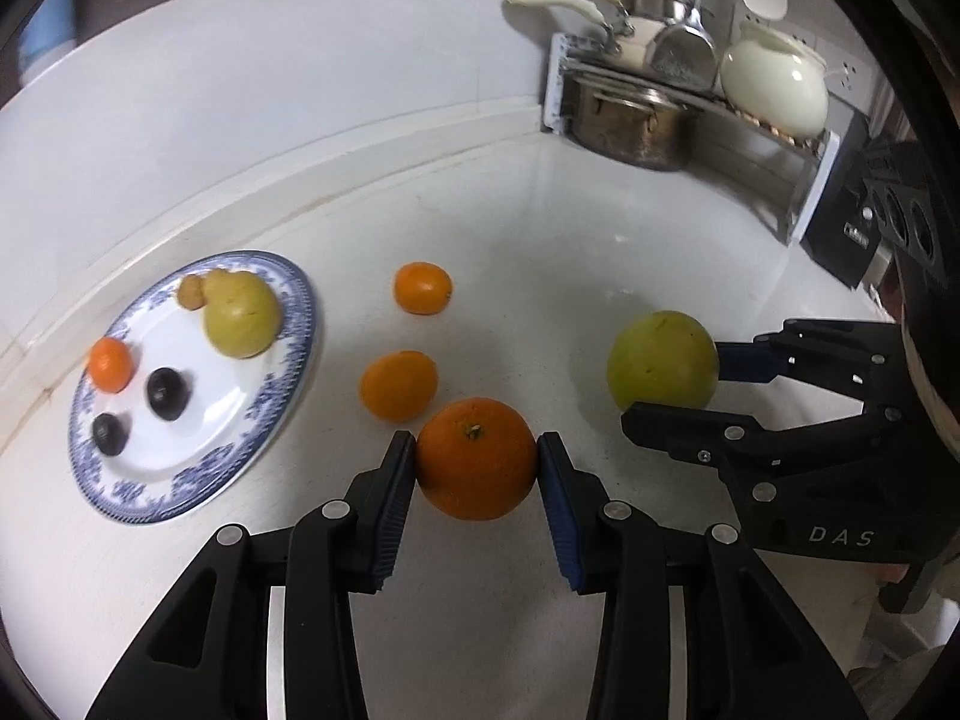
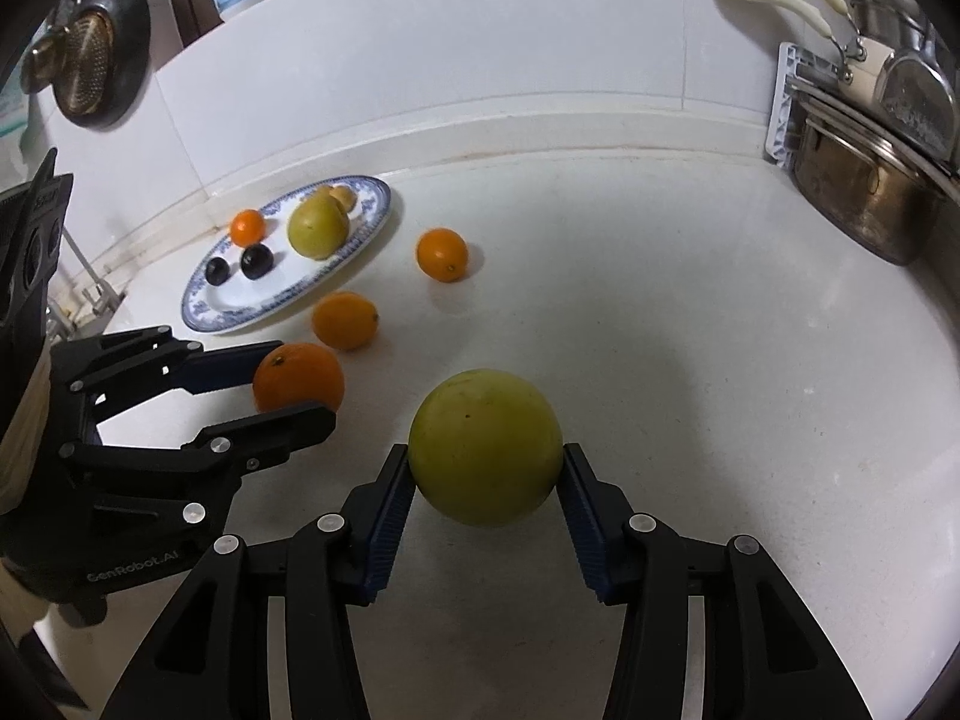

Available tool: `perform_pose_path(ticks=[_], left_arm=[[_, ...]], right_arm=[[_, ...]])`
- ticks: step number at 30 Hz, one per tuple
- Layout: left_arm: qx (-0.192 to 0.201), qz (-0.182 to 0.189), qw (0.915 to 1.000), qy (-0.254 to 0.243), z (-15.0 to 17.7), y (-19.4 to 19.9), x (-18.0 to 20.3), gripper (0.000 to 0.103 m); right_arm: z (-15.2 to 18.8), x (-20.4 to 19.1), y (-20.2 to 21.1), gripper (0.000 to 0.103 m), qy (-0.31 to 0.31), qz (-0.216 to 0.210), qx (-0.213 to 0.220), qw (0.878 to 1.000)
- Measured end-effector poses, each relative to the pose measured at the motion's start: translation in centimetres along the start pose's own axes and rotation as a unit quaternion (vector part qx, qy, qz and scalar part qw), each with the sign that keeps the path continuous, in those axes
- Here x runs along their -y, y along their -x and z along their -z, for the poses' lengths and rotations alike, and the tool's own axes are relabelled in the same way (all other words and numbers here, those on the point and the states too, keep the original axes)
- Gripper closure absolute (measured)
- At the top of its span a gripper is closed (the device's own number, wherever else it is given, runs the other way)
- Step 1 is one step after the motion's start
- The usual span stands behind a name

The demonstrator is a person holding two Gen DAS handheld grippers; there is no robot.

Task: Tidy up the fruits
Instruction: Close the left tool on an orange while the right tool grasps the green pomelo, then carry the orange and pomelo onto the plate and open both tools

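My left gripper (image 1: 477,456) is shut on a large orange (image 1: 476,459), pads touching both its sides; it also shows in the right wrist view (image 2: 298,381). My right gripper (image 2: 486,468) is shut on a yellow-green round fruit (image 2: 486,447), which also shows in the left wrist view (image 1: 662,361). A blue-rimmed plate (image 1: 150,504) at the left holds a yellow-green fruit (image 1: 243,315), a small orange (image 1: 110,364), two dark plums (image 1: 166,393) and a small yellowish fruit (image 1: 192,291). Two oranges (image 1: 398,385) (image 1: 422,288) lie loose on the white counter.
A dish rack (image 1: 690,102) with a steel pot (image 1: 636,120), a cream jar (image 1: 774,87) and ladles stands at the back right corner. A tiled wall runs behind the plate. A pan (image 2: 90,60) hangs at the left in the right wrist view.
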State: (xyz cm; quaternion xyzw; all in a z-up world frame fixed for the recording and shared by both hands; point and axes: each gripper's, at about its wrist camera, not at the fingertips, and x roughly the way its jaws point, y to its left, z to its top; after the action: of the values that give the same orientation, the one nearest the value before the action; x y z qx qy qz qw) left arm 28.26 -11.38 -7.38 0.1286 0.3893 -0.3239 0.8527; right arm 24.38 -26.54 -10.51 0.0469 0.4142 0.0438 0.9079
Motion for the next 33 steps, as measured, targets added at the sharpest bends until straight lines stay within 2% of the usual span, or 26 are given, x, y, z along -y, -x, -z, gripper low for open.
perform_pose_path(ticks=[15, 33], left_arm=[[0.049, -0.052, 0.996, 0.053, 0.3, 6.4, -2.1, 0.063], [0.094, -0.099, 0.9881, 0.071, 0.1, 11.3, -5.6, 0.063]], right_arm=[[-2.0, -4.2, 3.4, 0.054, 0.034, -0.026, 0.043, 0.998], [-5.4, -9.4, 4.6, 0.054, 0.08, -0.063, 0.083, 0.991]])
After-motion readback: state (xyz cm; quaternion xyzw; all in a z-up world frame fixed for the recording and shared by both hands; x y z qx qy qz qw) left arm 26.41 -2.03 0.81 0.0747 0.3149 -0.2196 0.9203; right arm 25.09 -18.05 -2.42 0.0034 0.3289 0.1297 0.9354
